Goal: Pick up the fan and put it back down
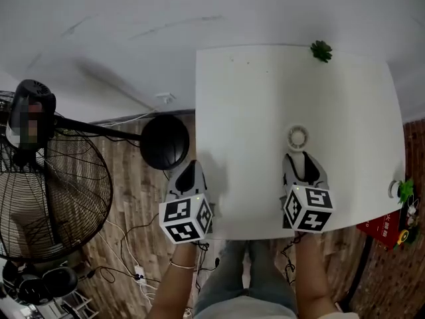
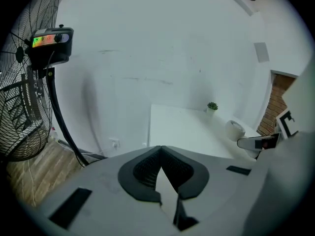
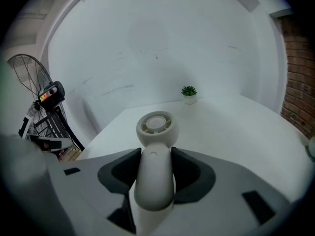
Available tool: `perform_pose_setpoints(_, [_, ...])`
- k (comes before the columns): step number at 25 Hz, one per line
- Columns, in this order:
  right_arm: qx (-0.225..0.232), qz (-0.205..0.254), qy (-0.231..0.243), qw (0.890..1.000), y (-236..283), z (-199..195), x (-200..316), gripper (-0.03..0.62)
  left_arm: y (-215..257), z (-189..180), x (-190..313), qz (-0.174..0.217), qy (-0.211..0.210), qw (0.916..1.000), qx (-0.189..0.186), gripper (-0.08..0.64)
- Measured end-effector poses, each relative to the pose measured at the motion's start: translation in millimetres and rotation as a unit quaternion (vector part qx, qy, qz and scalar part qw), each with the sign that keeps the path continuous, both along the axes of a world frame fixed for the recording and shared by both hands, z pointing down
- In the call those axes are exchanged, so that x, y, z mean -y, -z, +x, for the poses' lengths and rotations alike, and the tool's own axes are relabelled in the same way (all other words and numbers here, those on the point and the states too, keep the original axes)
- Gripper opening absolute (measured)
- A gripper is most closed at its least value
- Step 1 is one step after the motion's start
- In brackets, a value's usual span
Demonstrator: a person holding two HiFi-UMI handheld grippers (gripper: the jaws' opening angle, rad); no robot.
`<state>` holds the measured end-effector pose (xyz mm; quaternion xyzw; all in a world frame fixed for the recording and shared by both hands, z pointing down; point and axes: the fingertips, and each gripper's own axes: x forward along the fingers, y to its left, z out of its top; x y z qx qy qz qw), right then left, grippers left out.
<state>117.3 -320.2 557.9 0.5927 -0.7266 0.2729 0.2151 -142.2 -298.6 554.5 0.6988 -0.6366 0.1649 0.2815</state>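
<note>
Clamping fan handle, right hand-held gripper, white table.

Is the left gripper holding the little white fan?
No, the left gripper is shut on nothing; the right gripper clamps the fan by its handle.

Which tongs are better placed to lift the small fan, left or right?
Right. The right tongs grip the fan by its handle; the left tongs are shut, empty, beside the table.

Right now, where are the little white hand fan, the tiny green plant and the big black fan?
small white plastic handheld fan [image 3: 154,156], right gripper view, on its handle.
tiny green potted plant [image 1: 321,50], head view, on its leaves.
big black wire-cage floor fan [image 1: 58,198], head view, on its grille.
</note>
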Motion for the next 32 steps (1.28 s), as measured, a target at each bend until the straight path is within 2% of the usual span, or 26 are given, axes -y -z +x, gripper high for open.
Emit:
perform_pose_setpoints(11, [-0.01, -0.033, 0.008, 0.999, -22.5, -4.1, -5.3, 0.192, -22.2, -8.2, -8.7, -0.023, 0.015, 0.9996, -0.004, 0.011])
perform_pose_setpoints(20, [-0.017, -0.047, 0.006, 0.999, -31.1, -3.8, -3.6, 0.192, -24.6, -8.1, -7.3, -0.023, 0.02, 0.9995, -0.006, 0.011])
perform_pose_setpoints(27, [-0.012, -0.051, 0.003, 0.999, -33.9, -5.0, -3.7, 0.193, -31.0, -1.5, -11.3, -0.029, 0.012, 0.9995, -0.007, 0.011])
perform_pose_setpoints(32, [-0.027, -0.058, 0.005, 0.998, -35.9, -5.1, -5.4, 0.196, -31.4, -0.2, -14.1, -0.03, 0.008, 0.9995, -0.007, 0.011])
